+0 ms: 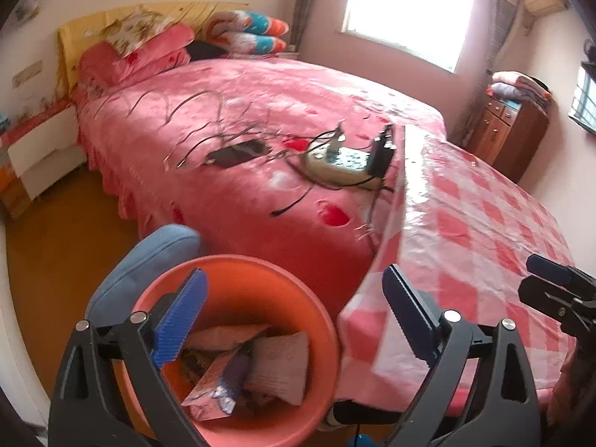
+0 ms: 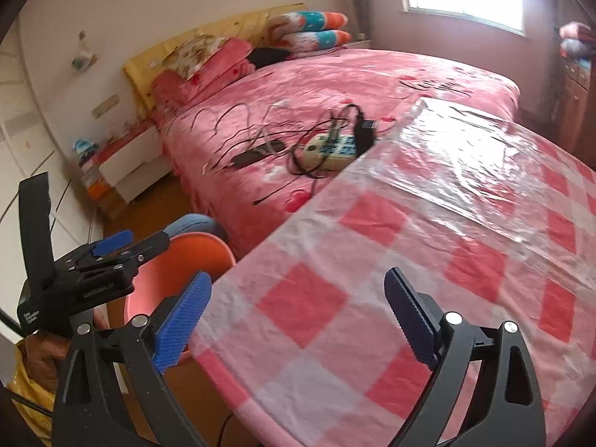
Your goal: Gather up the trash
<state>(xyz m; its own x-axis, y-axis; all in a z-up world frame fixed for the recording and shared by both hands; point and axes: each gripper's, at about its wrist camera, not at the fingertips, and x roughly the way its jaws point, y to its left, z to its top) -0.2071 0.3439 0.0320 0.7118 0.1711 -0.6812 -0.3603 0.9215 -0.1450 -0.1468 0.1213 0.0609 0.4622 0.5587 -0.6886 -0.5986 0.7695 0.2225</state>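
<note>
The left tool [image 1: 294, 300] hangs with its jaws wide apart and empty, just above the orange bin [image 1: 238, 339] — wrappers and a small carton [image 1: 219, 383] already lie inside. The right tool [image 2: 294, 307], likewise spread and empty, hovers over the checked table [image 2: 428, 260] on the right. No loose trash shows there, so collecting looks nearly done — the bed [image 2: 335, 85] beyond holds only cables and a power strip [image 2: 329, 149].

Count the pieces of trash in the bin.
3 visible in the bin: a foil wrapper in front, a pale packet at right, a pinkish piece behind. More may lie underneath.
</note>
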